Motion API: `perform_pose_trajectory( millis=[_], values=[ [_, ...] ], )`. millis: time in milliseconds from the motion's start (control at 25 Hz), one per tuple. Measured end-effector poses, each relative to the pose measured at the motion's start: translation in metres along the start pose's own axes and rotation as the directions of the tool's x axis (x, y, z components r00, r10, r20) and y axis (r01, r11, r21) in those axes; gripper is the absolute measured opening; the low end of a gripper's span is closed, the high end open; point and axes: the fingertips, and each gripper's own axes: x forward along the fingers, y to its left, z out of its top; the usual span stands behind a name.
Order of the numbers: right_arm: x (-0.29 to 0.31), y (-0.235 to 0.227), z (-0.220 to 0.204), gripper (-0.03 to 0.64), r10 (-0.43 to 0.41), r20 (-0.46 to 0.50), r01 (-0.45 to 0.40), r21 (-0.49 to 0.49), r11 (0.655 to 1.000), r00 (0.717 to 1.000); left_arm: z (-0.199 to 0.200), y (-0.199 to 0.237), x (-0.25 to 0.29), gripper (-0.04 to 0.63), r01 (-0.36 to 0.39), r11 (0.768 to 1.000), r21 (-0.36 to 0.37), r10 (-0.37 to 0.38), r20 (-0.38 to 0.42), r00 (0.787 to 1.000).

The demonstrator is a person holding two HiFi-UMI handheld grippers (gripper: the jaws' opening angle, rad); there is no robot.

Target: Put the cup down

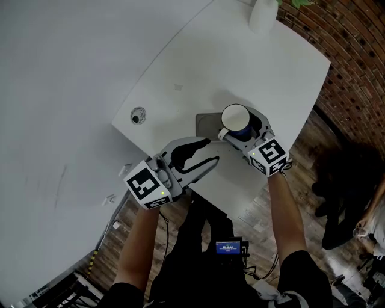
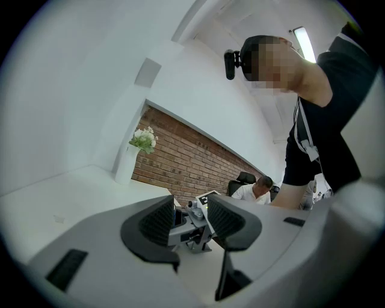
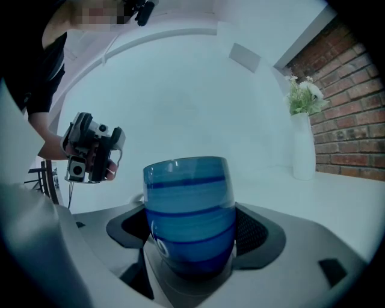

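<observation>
**Table.** A white table (image 1: 240, 54) carries the work. A white vase (image 1: 263, 15) stands at its far edge, well apart from the task area. A grey pad (image 1: 207, 123) lies near the table's near edge.

**Grippers.** The right gripper (image 1: 243, 133) has its jaws closed against the sides of the cup (image 1: 234, 119). The left gripper (image 1: 207, 151) sits just beside it on the left. Its jaws stand apart with nothing between them, and its own view shows only the other gripper through the gap.

**Cup.** It is blue with darker bands and a pale inside. It is held upright, long axis vertical and mouth up, over the right part of the grey pad. No view shows whether its base touches the pad. In the inspector's judgement, the set-down turns on that vertical gap: the support lies directly beneath, so only a straight descent and release appears needed.

**Writing.** None is legible on the cup. A small screen (image 1: 228, 246) at the person's waist shows characters too small to read.
</observation>
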Motion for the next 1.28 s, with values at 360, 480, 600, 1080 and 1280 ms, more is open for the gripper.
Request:
perform_pose_trajectory(
  millis=[360, 480, 600, 1080, 1280],
  values=[
    [-0.004, -0.002, -0.008, 0.400, -0.012, -0.030, 0.012, -0.028, 1.000, 0.999, -0.001, -0.001, -0.003, 0.163, -0.004, 1.000, -0.003, 0.004, 0.007, 1.000],
    [-0.005, -0.001, -0.009, 0.400, -0.015, -0.039, 0.013, -0.048, 0.999, 0.999, 0.000, -0.002, -0.004, 0.163, -0.003, 1.000, -0.002, 0.003, 0.008, 1.000],
    [-0.009, -0.002, -0.010, 0.400, -0.026, -0.036, 0.024, -0.045, 0.999, 0.999, 0.000, -0.003, -0.006, 0.163, -0.003, 1.000, -0.003, 0.003, 0.012, 1.000],
    [-0.007, -0.008, -0.009, 0.400, -0.043, -0.001, 0.043, 0.015, 0.999, 0.999, 0.000, -0.007, -0.006, 0.163, 0.001, 1.000, -0.006, -0.001, 0.019, 1.000],
    [-0.010, -0.008, -0.011, 0.400, -0.067, -0.006, 0.067, 0.003, 0.998, 0.998, 0.000, -0.004, -0.011, 0.163, -0.007, 1.000, -0.003, 0.007, 0.019, 1.000]
  ],
)
